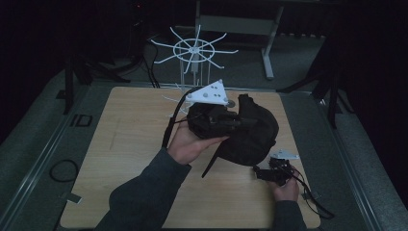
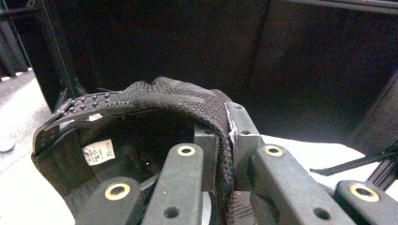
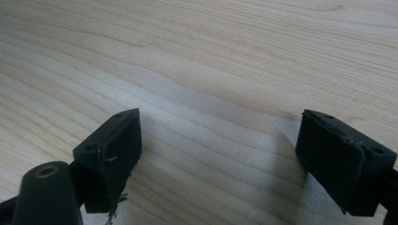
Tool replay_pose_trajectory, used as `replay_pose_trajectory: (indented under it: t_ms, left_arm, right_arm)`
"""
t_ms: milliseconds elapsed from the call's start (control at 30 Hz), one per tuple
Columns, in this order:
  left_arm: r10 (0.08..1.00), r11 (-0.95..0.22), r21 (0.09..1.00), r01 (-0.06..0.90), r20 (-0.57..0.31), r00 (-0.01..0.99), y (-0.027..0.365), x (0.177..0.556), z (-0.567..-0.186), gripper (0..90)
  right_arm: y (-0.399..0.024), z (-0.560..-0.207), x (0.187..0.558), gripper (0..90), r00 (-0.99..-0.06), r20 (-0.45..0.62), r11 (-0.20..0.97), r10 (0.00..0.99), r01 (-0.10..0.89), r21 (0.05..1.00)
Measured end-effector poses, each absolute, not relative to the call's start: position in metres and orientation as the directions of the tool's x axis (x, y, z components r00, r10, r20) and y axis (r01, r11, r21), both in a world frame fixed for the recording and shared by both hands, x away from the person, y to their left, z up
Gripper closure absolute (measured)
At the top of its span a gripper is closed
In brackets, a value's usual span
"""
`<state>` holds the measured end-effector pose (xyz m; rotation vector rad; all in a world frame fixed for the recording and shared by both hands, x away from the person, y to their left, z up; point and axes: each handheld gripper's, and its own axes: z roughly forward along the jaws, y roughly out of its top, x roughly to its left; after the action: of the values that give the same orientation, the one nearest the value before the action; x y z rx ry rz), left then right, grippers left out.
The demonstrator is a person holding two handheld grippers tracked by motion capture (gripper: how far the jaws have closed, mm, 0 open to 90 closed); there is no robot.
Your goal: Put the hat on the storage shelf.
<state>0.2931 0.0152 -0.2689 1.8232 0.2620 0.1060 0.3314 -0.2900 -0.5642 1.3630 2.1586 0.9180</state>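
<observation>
A black mesh cap hangs in the air over the middle of the wooden table. My left gripper, with a grey three-cornered plate on top, is shut on its rim. In the left gripper view the pads pinch the mesh edge of the cap at my left gripper; a white label shows inside. A strap dangles below the cap. My right gripper sits low at the table's near right. In the right gripper view it stands open over bare wood, nothing between its fingers.
A white rack with radiating spokes stands just behind the table's far edge. A cable loop lies on the floor at the left. Dark stands and a desk frame are farther back.
</observation>
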Motion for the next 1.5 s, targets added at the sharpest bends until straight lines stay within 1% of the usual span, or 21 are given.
replay_pose_trajectory:
  t_ms: [1067, 1500]
  left_arm:
    - [0.202, -0.173, 0.980, 0.093, -0.058, 0.978, 0.022, 0.295, -0.233, 85.4]
    - [0.206, -0.148, 0.983, 0.105, -0.073, 0.976, 0.031, 0.299, -0.226, 85.4]
  right_arm:
    - [-0.290, -0.564, 0.331, 14.4, -0.429, -0.008, 0.302, 0.903, 0.622, 0.722]
    - [-0.290, -0.564, 0.331, 14.4, -0.429, -0.009, 0.302, 0.903, 0.622, 0.722]
